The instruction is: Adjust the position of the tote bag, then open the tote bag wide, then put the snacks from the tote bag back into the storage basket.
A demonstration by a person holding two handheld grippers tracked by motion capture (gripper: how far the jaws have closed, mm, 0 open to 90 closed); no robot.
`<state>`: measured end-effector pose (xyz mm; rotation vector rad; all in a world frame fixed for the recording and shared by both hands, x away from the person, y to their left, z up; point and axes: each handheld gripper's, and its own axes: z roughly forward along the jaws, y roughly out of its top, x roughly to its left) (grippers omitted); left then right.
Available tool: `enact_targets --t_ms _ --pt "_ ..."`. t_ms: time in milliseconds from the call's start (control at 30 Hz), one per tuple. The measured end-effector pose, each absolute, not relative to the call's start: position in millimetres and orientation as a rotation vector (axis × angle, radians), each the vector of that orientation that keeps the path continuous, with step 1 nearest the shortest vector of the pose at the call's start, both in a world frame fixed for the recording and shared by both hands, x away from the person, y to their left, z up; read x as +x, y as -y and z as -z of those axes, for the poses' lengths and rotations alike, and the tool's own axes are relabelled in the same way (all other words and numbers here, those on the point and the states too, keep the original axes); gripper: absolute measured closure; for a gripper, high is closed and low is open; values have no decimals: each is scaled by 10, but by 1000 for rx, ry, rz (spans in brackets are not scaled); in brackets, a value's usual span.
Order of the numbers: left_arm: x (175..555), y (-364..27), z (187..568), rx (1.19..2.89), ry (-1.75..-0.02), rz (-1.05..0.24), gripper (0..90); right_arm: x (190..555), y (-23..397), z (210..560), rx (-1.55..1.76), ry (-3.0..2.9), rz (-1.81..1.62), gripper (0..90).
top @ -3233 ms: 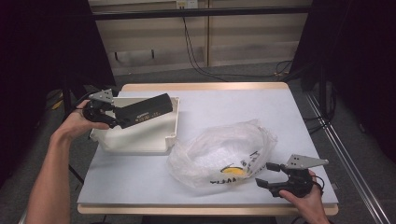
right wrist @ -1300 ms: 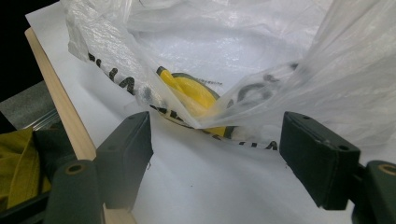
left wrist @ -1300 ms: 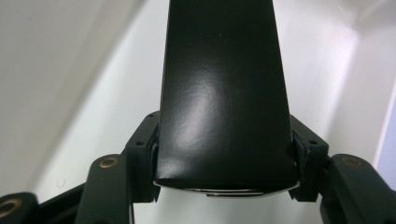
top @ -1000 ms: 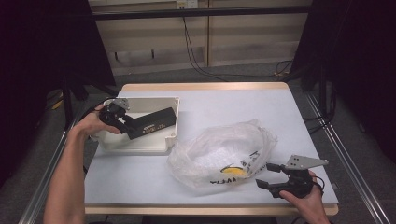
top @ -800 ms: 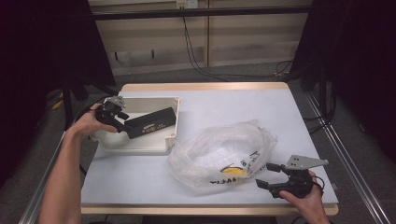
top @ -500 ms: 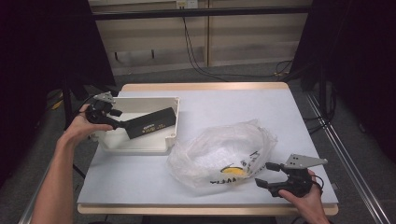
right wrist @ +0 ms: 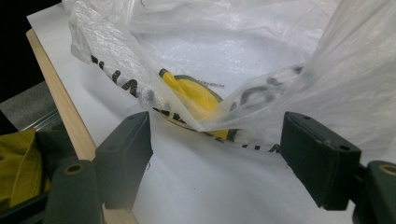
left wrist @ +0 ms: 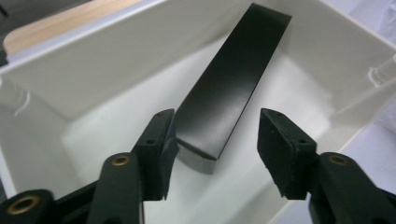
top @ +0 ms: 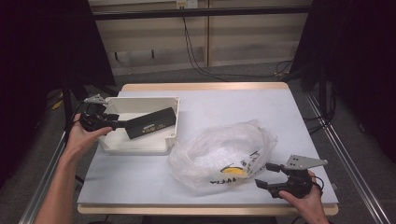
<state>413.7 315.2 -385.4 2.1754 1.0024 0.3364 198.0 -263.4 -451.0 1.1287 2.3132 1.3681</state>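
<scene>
Item: left gripper (left wrist: 212, 151). Jaws stand part open and have just been closing; the near end of the black box (left wrist: 231, 88) lies between them. One pad sits at or against the box's left edge, the other stands clear of it, so we read no grip as yet.

Item: black box. In the high view it lies at centre left of the frame, aslant inside the white tub (top: 154, 103), its far end propped toward the tub's right wall.

Step in hand, as we judge it: taking hold of the box's near end. We would square both pads on its two long sides before closing, then lift along its slope so the far end does not catch the wall.

Item: right gripper (right wrist: 215, 154). Jaws wide, holding nothing. The plastic bag (right wrist: 261, 56), with something yellow inside, hangs just above and between the pads; we cannot tell whether it touches them.

Edges: tub walls close round the box on all sides. The right gripper (top: 267, 176) sits at lower right, near the table's front edge (top: 187, 209).

Open room: bare tabletop at upper right and lower left of the high view.
</scene>
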Motion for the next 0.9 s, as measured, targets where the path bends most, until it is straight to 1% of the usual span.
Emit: enact_targets --t_ms 67,133,167,200,233,267,333,367,500,533,567,600,633,700,733,833,900 --pt "4071 -3146 3877 2146 -1050 -372 513 1976 2637 4505 1125 -2309 -1369 244" --pt "4017 -3173 3894 2108 -1084 -373 539 1975 2640 4503 1125 -2308 -1372 245" --pt "3983 -3180 3892 2116 -1090 -378 545 1977 2640 4505 1125 -2309 -1371 244" --pt "3943 -3188 3898 2114 -1088 -385 570 1977 2640 4506 1127 -2309 -1370 245" --pt "3914 -3196 3909 2102 -1099 -406 613 1979 2640 4508 1128 -2308 -1369 244" --pt "3892 -3206 3921 2090 -1119 -399 618 1981 2641 4508 1127 -2310 -1369 244" --pt "3864 -3210 3963 2078 -1155 -422 660 1988 2638 4511 1125 -2313 -1365 244" --pt "3856 -3213 3994 2070 -1175 -421 659 1988 2634 4510 1127 -2315 -1363 244" --pt "3877 -3228 4099 2062 -1246 -440 661 1980 2623 4506 1120 -2316 -1365 245" --pt "3890 -3219 4122 2072 -1265 -451 676 1981 2624 4509 1122 -2317 -1366 244" --pt "3906 -3214 4147 2057 -1296 -458 715 1982 2625 4511 1122 -2318 -1364 244" --pt "3922 -3228 4161 2071 -1300 -443 720 1984 2625 4512 1122 -2318 -1363 245" --pt "3937 -3214 4191 2055 -1307 -421 745 1983 2628 4509 1119 -2317 -1364 244" --pt "3956 -3183 4235 2068 -1319 -410 759 1977 2631 4504 1119 -2313 -1368 245" --pt "3966 -3166 4253 2070 -1337 -414 794 1976 2634 4502 1119 -2311 -1367 244" --pt "4022 -3133 4309 2080 -1380 -417 855 1982 2639 4505 1120 -2313 -1365 244" --pt "4072 -3122 4337 2085 -1411 -412 872 1982 2634 4505 1120 -2317 -1365 244"
